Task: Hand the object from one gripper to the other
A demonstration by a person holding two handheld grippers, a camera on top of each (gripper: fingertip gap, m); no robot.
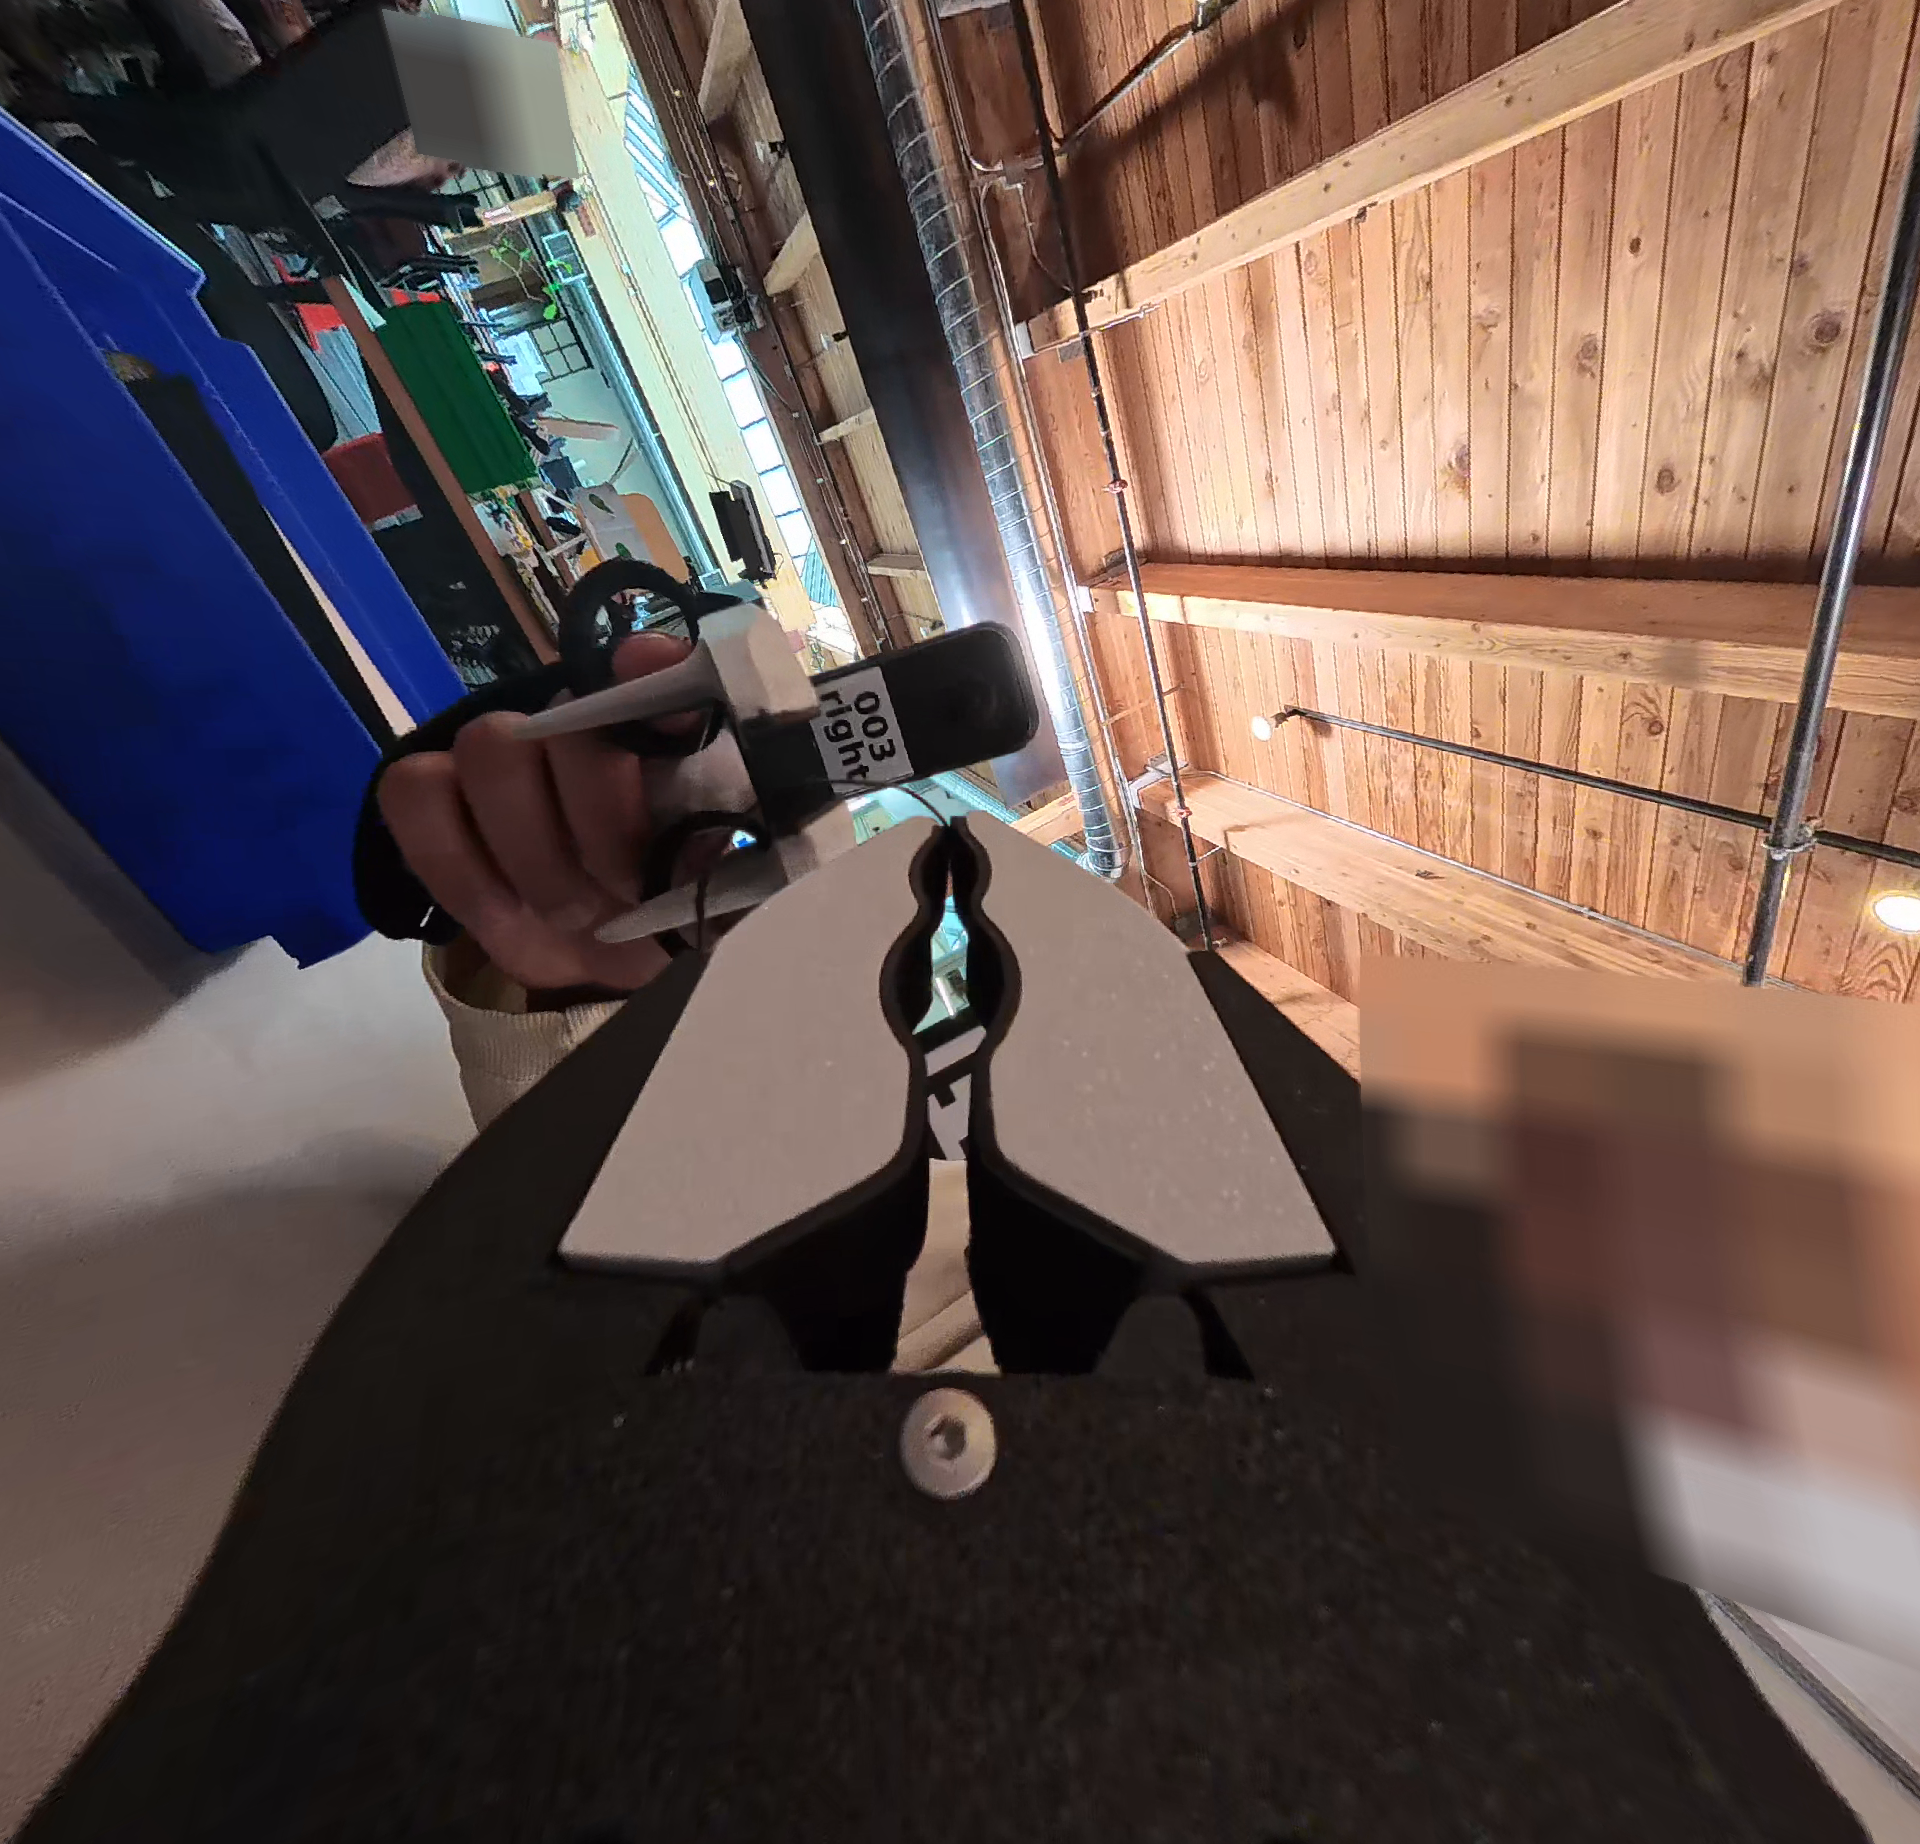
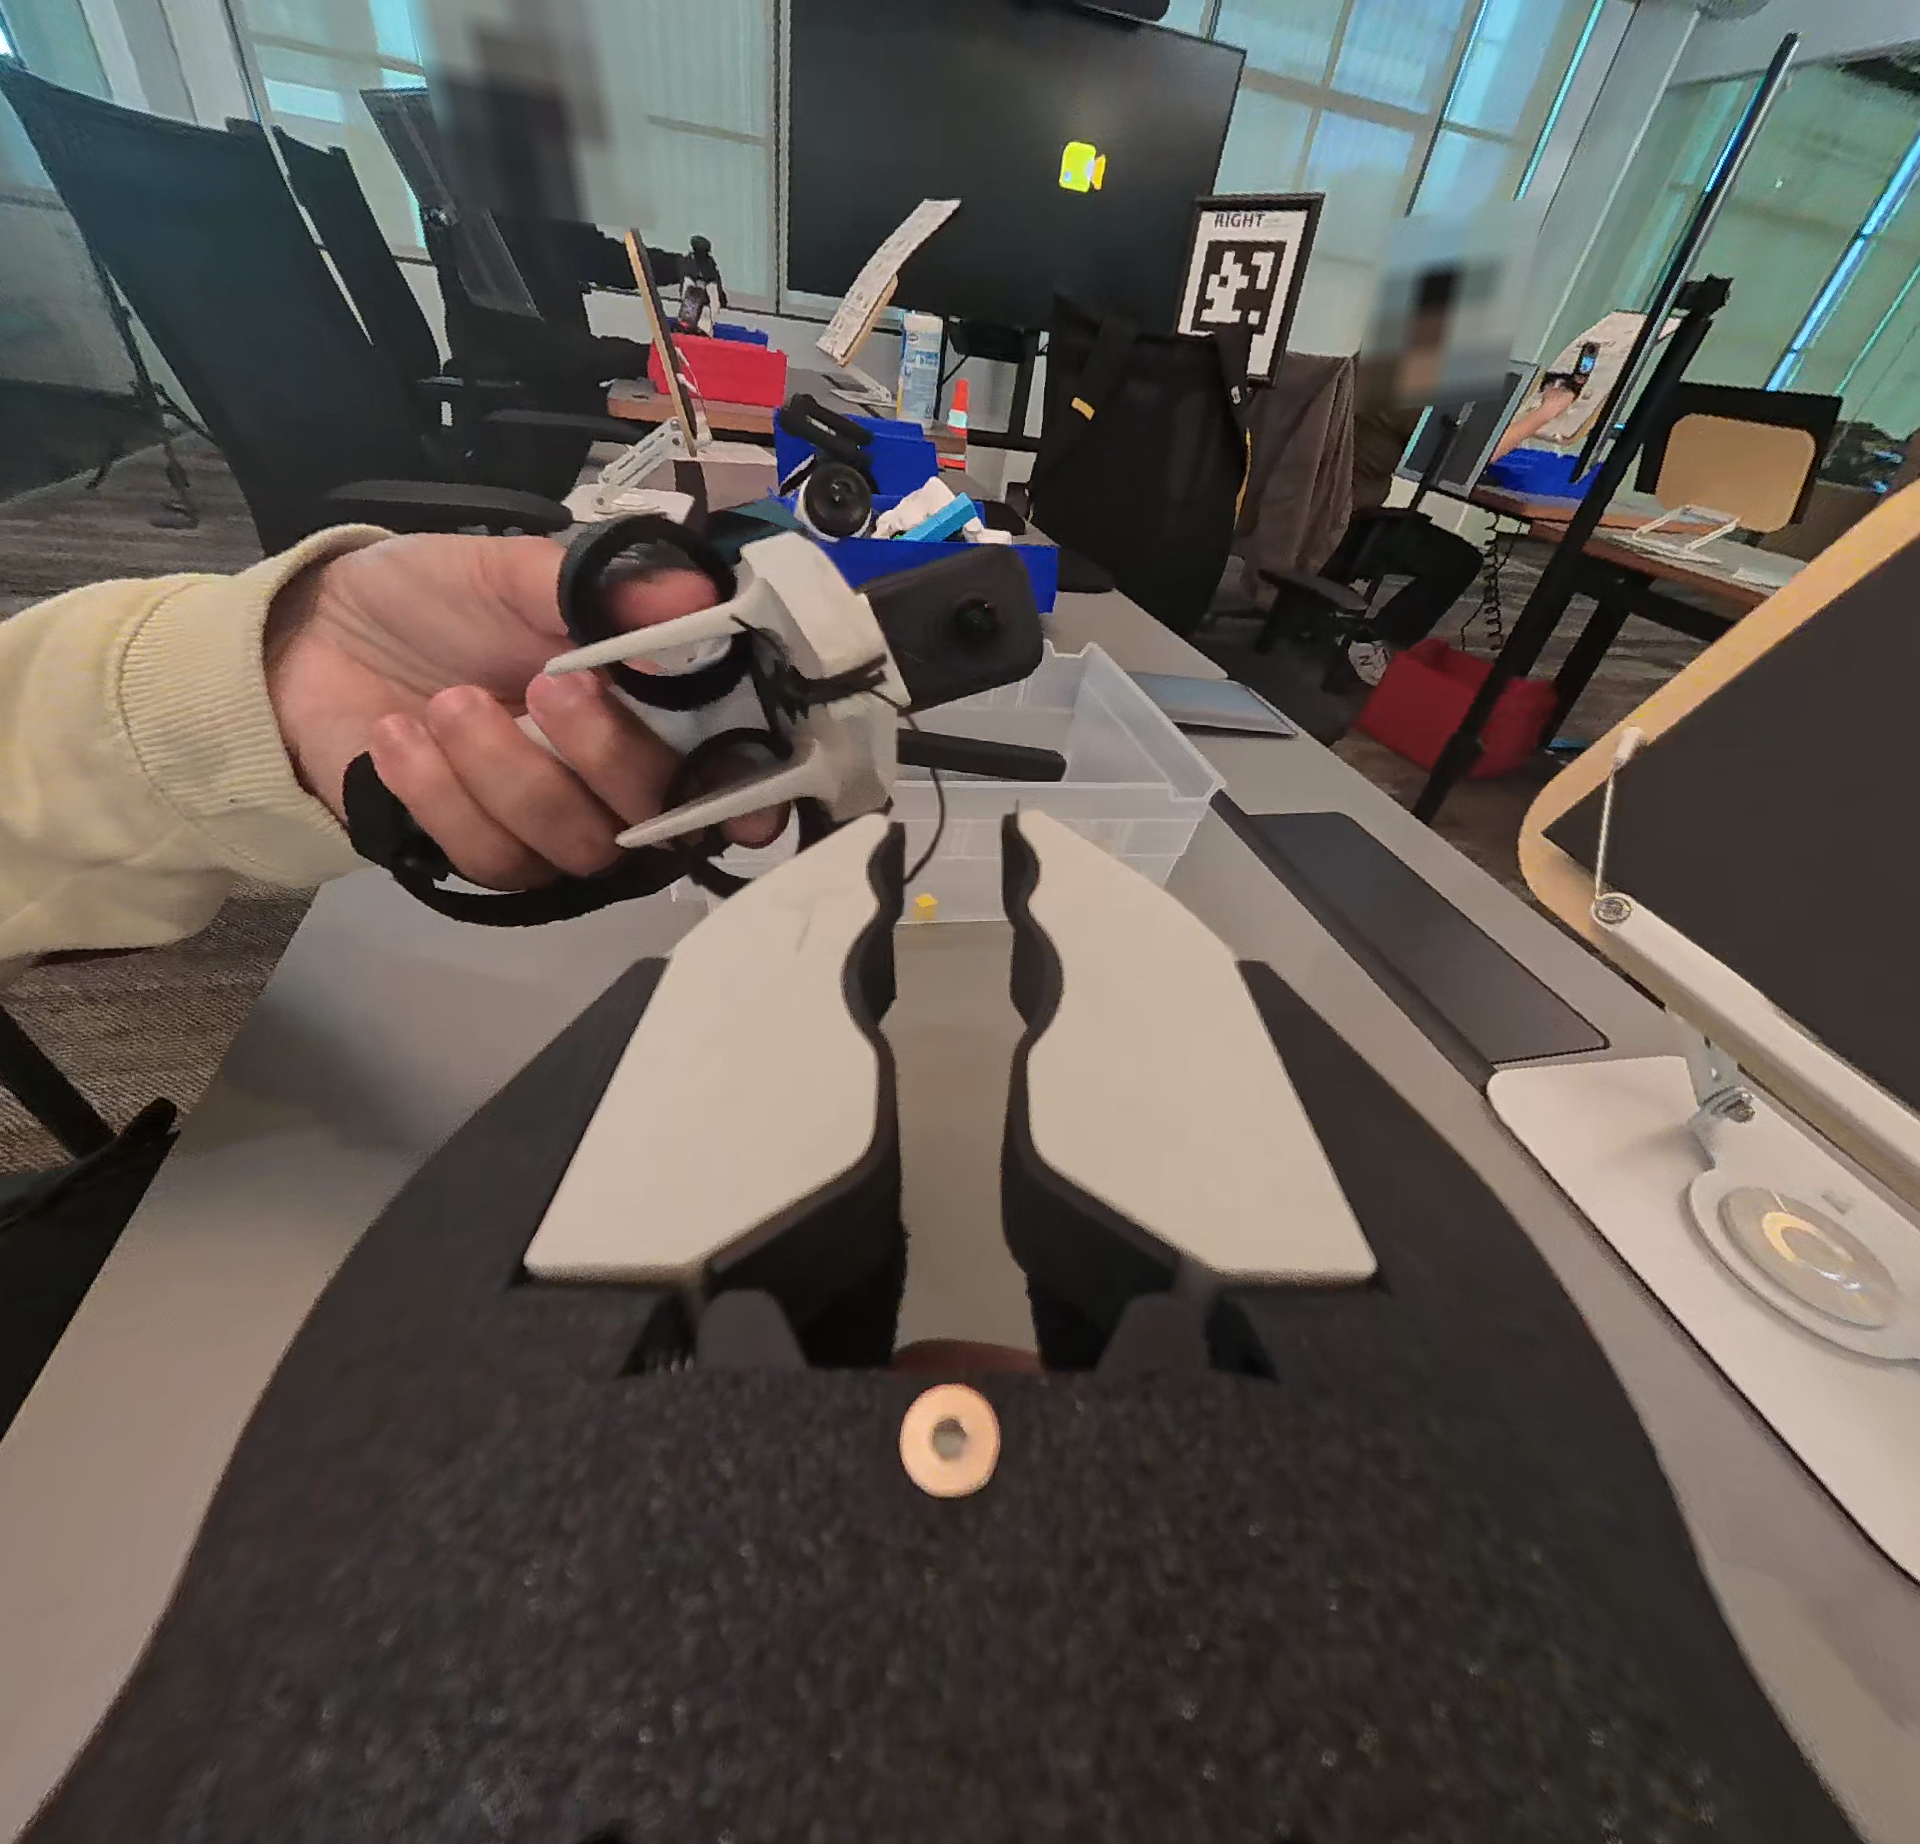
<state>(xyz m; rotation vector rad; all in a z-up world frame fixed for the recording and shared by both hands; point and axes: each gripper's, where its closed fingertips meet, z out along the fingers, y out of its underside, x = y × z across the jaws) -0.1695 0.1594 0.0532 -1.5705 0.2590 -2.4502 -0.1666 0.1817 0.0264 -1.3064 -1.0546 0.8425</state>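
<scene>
Two tongs differ: left tongs [image 1: 948, 826] pressed together, right tongs [image 2: 953, 823] spread, empty. Beyond, a clear plastic bin [image 2: 1132, 755] shows a small yellow block [image 2: 923, 904]; the far blue plastic bin [image 2: 940, 553] holds mixed parts.

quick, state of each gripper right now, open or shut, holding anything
left gripper: shut, fingertips touching, nothing visible between them
right gripper: open, nothing between its fingers
</scene>
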